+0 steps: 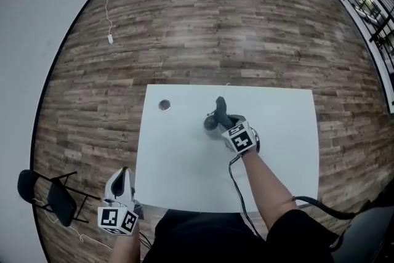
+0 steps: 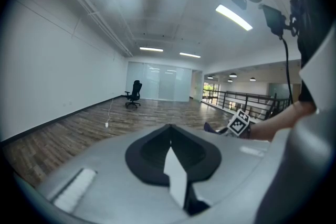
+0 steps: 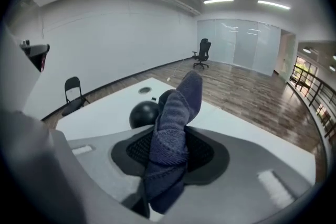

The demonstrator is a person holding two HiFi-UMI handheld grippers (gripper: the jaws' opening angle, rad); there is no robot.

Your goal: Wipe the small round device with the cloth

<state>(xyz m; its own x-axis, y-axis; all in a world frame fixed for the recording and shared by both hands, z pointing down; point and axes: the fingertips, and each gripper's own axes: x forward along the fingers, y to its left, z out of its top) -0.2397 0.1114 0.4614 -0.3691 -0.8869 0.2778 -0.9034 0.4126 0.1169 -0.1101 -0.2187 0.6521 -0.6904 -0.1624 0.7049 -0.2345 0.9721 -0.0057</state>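
**While the cloth is clamped: device lies just left of the right jaws**

As the head view shows it, the small round device [image 1: 211,123] sits on the white table [image 1: 184,182] a little above the frame's centre. It is just beside the tip of the right gripper [image 1: 226,121], on its left. The right jaws are closed on the cloth [image 3: 173,136], pinched at its lower end. The free length stands up past the jaws, long axis along the line the gripper points. In the right gripper view the device is a dark ball left of that strip, its edge partly behind it. Contact between cloth and ball: cannot tell from either view.

Judgement — the wipe turns on carrying the free end leftward and down onto the ball; the offset is small and sideways, not ahead.

The left gripper [image 1: 125,173] hangs at the lower left of the head view, off the table's near corner and well apart from the device. Its jaws are together with nothing between them. The right hand is clearly nearer, so the stroke is its job. Risk: the ball may roll under a sideways push.
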